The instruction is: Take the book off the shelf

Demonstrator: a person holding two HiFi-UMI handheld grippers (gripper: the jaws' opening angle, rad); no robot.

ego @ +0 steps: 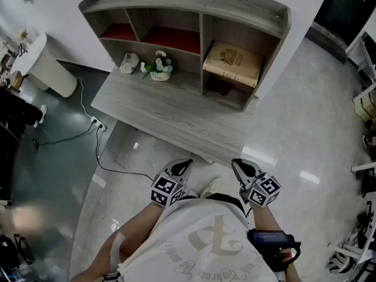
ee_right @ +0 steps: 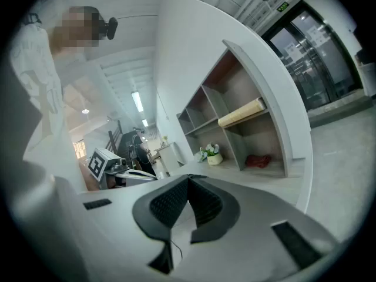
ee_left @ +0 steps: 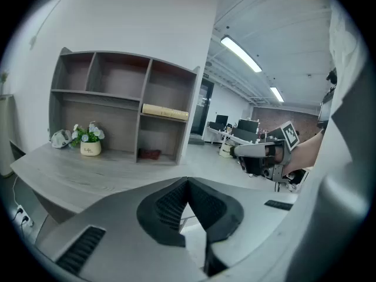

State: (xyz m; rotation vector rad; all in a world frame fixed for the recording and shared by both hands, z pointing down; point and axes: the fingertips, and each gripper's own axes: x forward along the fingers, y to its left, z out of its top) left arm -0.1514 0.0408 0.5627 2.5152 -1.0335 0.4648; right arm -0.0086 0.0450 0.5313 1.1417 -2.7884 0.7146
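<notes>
Book (ego: pixel 232 63): tan, lying flat, with an ornate emblem on the cover that we can't read. It sits on the middle board of the right-hand column of the shelf (ego: pixel 200 4), in the upper of the two compartments there. It fills most of the board's width, with its long edge near the board's front edge, and there is open room above it under the shelf top. Below it, in the lower right compartment, lies a small dark red thing (ego: pixel 220 87). The shelf stands at the back of the grey wood table (ego: pixel 170 119), and a wide bare strip of table runs in front of it to the near edge. A flower pot (ego: pixel 160 69) and a small pale object (ego: pixel 129 62) sit in the lower middle bay, well apart from the book. The left tool (ego: pixel 181 169) and right tool (ego: pixel 245 170) are both held close to the person's body, over the floor and short of the table's near edge, far from the book. On both, the jaws are pressed together with nothing between them. A cable (ego: pixel 111 169) trails on the floor to the left of the table.
</notes>
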